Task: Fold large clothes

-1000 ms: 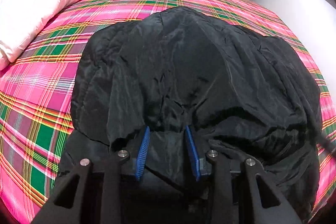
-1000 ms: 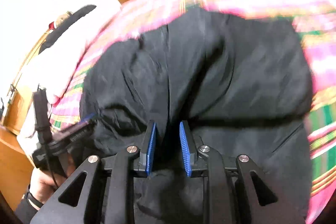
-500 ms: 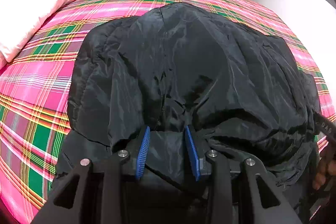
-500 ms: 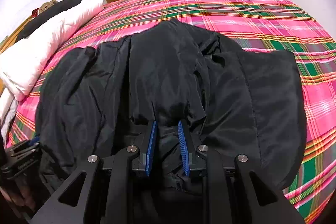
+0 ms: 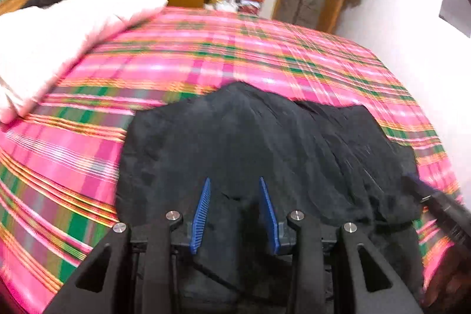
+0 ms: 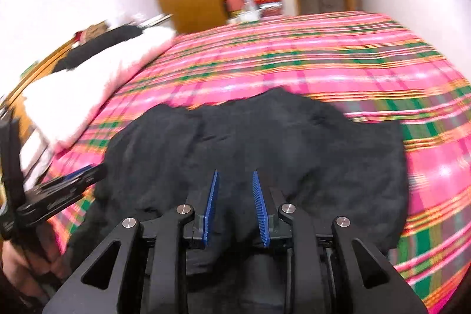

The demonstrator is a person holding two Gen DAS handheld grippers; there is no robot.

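both sets of jaws stood part-way closed with black cloth bunched between the blue pads. the left gripper (image 5: 234,214), at the lower centre of its view, pinched a fold of the black garment (image 5: 265,149) and held a steady width. the right gripper (image 6: 235,208), lower centre of its own view, gripped another fold of the same near edge, and its jaws had just been opening slightly with the fabric between them.

the garment lay across the lower middle of both views on the pink plaid bedspread (image 5: 206,55), its far edge humped and uneven, its near edge gathered up by the two grippers. a white pillow (image 5: 59,43) sat at the upper left, well apart from the cloth.

judging from this, the fold was under way, with the near edge lifted. the main risk looked to be the right side: if that loosening went on, the slick fabric could slide out and drop one corner, leaving a skewed fold. uneven lifting between the hands could also drag the far edge across the bedspread and bunch it.
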